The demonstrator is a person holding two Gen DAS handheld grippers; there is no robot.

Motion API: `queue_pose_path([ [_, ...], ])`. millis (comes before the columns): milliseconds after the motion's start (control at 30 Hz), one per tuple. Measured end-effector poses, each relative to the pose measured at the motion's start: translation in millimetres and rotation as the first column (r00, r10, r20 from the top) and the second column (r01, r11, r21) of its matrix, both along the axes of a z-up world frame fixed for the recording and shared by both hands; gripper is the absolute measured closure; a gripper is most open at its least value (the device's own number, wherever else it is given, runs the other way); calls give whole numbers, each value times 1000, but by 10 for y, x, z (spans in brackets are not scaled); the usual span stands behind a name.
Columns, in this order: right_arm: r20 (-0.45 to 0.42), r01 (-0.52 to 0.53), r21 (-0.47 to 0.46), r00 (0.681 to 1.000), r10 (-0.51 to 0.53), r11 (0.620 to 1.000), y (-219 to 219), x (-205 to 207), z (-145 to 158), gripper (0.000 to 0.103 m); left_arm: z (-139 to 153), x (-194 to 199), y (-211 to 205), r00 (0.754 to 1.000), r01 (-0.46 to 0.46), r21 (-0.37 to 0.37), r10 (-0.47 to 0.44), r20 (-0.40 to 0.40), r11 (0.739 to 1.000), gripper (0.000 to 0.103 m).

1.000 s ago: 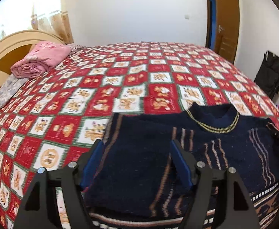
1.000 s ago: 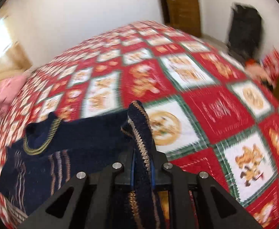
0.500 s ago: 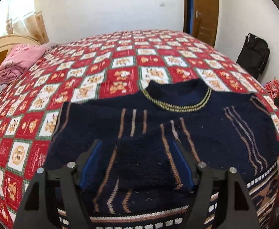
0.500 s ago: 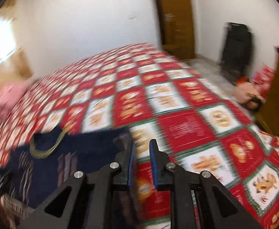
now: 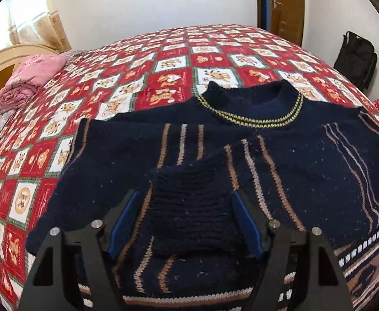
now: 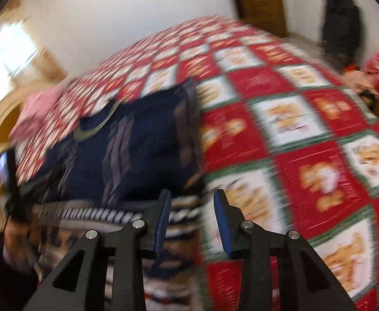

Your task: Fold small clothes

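Observation:
A navy knitted sweater (image 5: 306, 171) with tan and white stripes and a yellow-trimmed collar lies flat on the bed, both sleeves folded in over its body. The left sleeve's ribbed cuff (image 5: 189, 207) rests on the sweater front. My left gripper (image 5: 185, 207) is open, its blue pads either side of that cuff and above it. In the blurred right wrist view the sweater (image 6: 137, 153) lies at left. My right gripper (image 6: 192, 207) is open and empty over the sweater's patterned hem at its right edge.
The bed has a red, white and green patchwork quilt (image 5: 163, 77). Folded pink bedding (image 5: 29, 80) lies by the wooden headboard (image 5: 0, 59) at far left. A black bag (image 5: 355, 59) stands on the floor by the right wall, near a wooden door (image 5: 280, 5).
My right gripper let go of the sweater's right sleeve, opened and drew back toward the hem. My left gripper stayed open and pulled back, leaving the left sleeve laid across the body.

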State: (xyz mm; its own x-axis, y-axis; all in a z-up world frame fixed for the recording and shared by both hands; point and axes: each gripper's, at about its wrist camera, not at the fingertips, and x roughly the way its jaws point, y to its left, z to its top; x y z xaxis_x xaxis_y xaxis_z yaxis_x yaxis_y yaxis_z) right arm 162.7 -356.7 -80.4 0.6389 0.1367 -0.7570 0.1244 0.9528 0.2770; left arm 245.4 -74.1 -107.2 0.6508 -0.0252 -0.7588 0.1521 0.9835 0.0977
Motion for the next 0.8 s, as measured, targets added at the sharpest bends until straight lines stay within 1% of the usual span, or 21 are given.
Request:
queue_pose_path([
  [67, -25, -78, 9, 997, 78, 997, 176, 99, -47, 67, -2, -3, -6, 1000, -6, 4, 6, 1, 1000, 27],
  [100, -48, -101, 7, 994, 101, 995, 258, 186, -100, 67, -2, 1, -10, 1000, -9, 5, 9, 0, 1000, 27],
  [167, -33, -103, 43, 994, 105, 994, 282, 324, -215, 67, -8, 23, -16, 1000, -16, 5, 16, 0, 1000, 27],
  [200, -24, -78, 69, 997, 79, 995, 222, 381, -267, 68, -19, 33, -20, 1000, -23, 12, 23, 4, 1000, 24],
  [233, -1, -38, 81, 999, 39, 996, 129, 387, -271, 74, -30, 46, -19, 1000, -31, 21, 31, 6, 999, 23],
  [300, 28, 49, 90, 998, -51, 995, -77, 371, -234, 91, -34, 38, -10, 999, -37, 21, 37, 12, 999, 23],
  [333, 17, 118, 87, 993, -120, 989, -220, 311, -214, 91, -40, 42, -10, 999, -37, 25, 36, 15, 999, 22],
  [400, -27, 170, 102, 985, -168, 980, -364, 200, -204, 91, -48, 44, -6, 999, -47, 38, 46, 26, 998, 17],
  [433, -57, 176, 93, 984, -171, 980, -388, 142, -205, 90, -40, 53, 7, 998, -52, 33, 52, 23, 998, 16],
  [467, -86, 195, 9, 977, -193, 981, -363, 92, -182, 87, -25, 59, 23, 998, -59, 24, 59, 17, 998, 17],
  [500, -84, 203, -96, 974, -211, 974, -314, 32, -123, 87, 0, 56, 40, 998, -66, 16, 66, 10, 998, 17],
  [567, -32, 209, -109, 976, -214, 972, -282, -35, 21, 87, 71, 19, 60, 997, -67, 18, 66, 32, 998, 17],
  [600, -1, 219, -105, 975, -220, 970, -264, -59, 104, 87, 137, -16, 66, 995, -70, 33, 67, 68, 997, 17],
  [633, 57, 211, -104, 977, -206, 972, -195, -49, 227, 87, 190, -43, 71, 993, -72, 41, 68, 95, 997, 17],
  [667, 88, 195, -110, 979, -186, 975, -136, -4, 284, 87, 232, -57, 78, 991, -69, 36, 65, 114, 997, 17],
  [700, 128, 150, -126, 983, -134, 981, -19, 116, 357, 87, 260, -51, 94, 991, -64, 24, 60, 122, 998, 17],
  [800, 160, 84, -134, 985, -62, 987, 132, 458, 373, 87, 228, 19, 94, 993, -66, 23, 63, 104, 998, 17],
])
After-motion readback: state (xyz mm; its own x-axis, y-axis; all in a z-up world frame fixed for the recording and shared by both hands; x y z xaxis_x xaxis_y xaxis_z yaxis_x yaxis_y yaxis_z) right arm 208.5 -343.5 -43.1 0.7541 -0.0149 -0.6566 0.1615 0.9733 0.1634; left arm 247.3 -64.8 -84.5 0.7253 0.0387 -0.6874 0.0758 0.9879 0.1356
